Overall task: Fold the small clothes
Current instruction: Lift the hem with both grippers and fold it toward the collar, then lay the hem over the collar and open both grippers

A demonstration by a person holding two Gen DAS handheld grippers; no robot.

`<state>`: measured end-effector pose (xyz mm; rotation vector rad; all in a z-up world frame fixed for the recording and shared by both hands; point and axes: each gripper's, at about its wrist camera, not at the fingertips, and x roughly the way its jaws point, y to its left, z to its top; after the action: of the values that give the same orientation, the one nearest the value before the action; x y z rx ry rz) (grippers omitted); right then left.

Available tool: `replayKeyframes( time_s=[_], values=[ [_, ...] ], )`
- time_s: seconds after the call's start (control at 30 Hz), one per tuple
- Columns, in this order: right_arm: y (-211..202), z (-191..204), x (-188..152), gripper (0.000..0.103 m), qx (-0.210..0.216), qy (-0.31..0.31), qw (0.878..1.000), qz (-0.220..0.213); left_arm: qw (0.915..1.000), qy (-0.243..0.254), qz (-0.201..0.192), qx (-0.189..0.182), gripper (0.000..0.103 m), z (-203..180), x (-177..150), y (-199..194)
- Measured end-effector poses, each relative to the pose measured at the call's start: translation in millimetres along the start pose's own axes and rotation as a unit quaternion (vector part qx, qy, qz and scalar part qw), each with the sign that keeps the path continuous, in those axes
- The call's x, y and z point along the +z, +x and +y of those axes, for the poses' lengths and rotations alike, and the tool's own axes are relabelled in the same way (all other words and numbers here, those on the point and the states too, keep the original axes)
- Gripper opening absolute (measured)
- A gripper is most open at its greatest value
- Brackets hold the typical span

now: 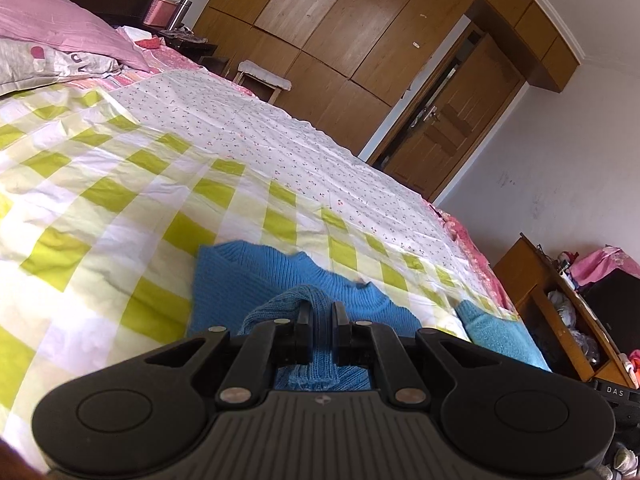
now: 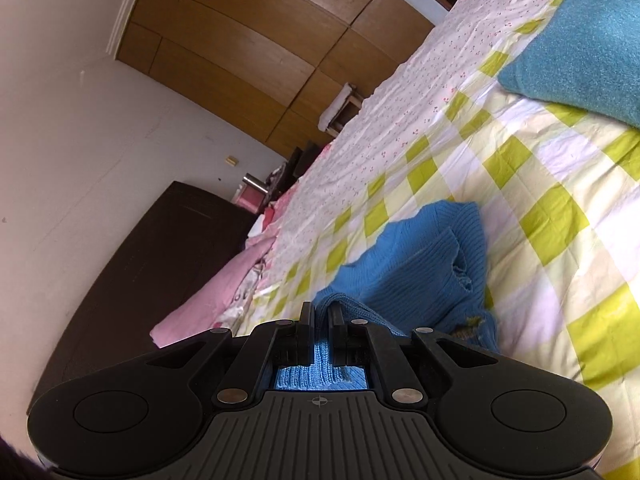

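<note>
A bed (image 1: 100,184) covered with a green-and-white checked sheet, a small-flowered white sheet (image 1: 280,136) further back. Directly on it: blue knitted sweater (image 1: 256,280), teal folded cloth (image 2: 592,40), pink pillow (image 1: 60,20) and grey patterned pillow (image 1: 40,64) at the head

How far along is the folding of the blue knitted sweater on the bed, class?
Done: a teal garment already lies flat, apparently folded, on the checked bedspread. In hand: the left gripper and right gripper each pinch the blue sweater, which is bunched and partly lifted. Left: folding it flat and setting it down.
</note>
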<state>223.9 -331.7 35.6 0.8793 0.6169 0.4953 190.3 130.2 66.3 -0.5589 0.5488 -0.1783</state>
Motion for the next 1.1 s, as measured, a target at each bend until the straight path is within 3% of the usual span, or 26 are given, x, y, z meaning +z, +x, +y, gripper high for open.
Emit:
replayKeyframes(
  time_s=[0.23, 0.53, 0.8, 1.0, 1.1],
  values=[
    [46, -18, 33, 0.007, -0.024, 0.017, 0.999, -0.014, 0.9998, 0.010, 0.001, 0.018, 0.015, 3, 23, 53],
    [103, -45, 51, 0.007, -0.079, 0.033, 0.996, -0.009, 0.9980, -0.012, 0.015, 0.060, 0.015, 25, 26, 103],
    [115, -53, 59, 0.011, -0.100, 0.041, 0.994, -0.023, 0.9968, -0.028, -0.013, 0.074, 0.015, 29, 38, 106],
    [112, -50, 62, 0.012, -0.096, 0.038, 0.994, -0.025, 0.9948, -0.051, -0.023, 0.084, 0.024, 38, 41, 97],
    [106, -44, 61, 0.022, -0.107, 0.006, 0.994, -0.032, 0.9941, -0.045, -0.027, 0.095, 0.029, 42, 37, 87]
  ],
)
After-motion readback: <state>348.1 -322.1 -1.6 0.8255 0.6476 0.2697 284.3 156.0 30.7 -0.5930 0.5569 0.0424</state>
